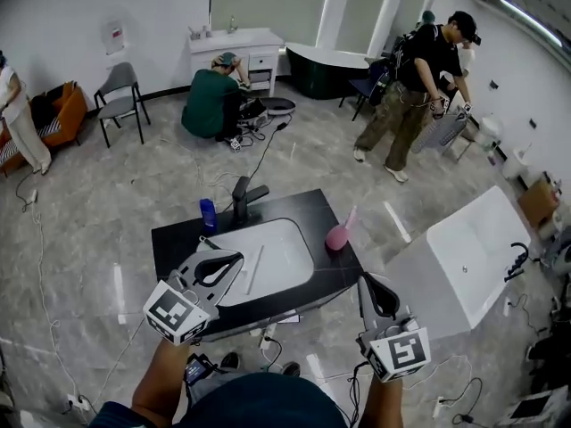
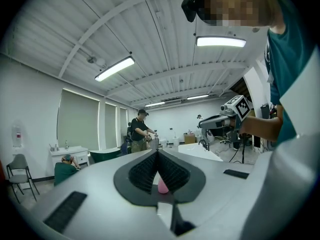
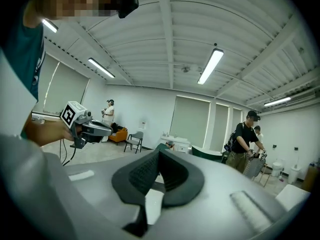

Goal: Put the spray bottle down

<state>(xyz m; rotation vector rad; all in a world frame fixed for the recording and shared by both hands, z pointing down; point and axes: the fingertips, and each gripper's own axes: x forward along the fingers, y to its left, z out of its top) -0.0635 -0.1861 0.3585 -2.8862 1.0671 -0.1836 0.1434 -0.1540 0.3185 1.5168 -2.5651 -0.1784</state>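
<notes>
Left gripper (image 1: 237, 259) and right gripper (image 1: 363, 281) hover pressed together, empty; pink spray bottle (image 1: 339, 233) stands on the black countertop (image 1: 178, 243), task apparently done

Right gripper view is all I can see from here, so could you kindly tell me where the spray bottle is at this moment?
Observer: The pink spray bottle sits on the black counter, just right of the white basin.
Operator: Thank you. Is the other hand carrying anything?
Observer: No, the left hand-held gripper is shut with nothing between its jaws.
Operator: Is anything else on that counter?
Observer: A blue bottle stands beside the dark faucet.
</notes>
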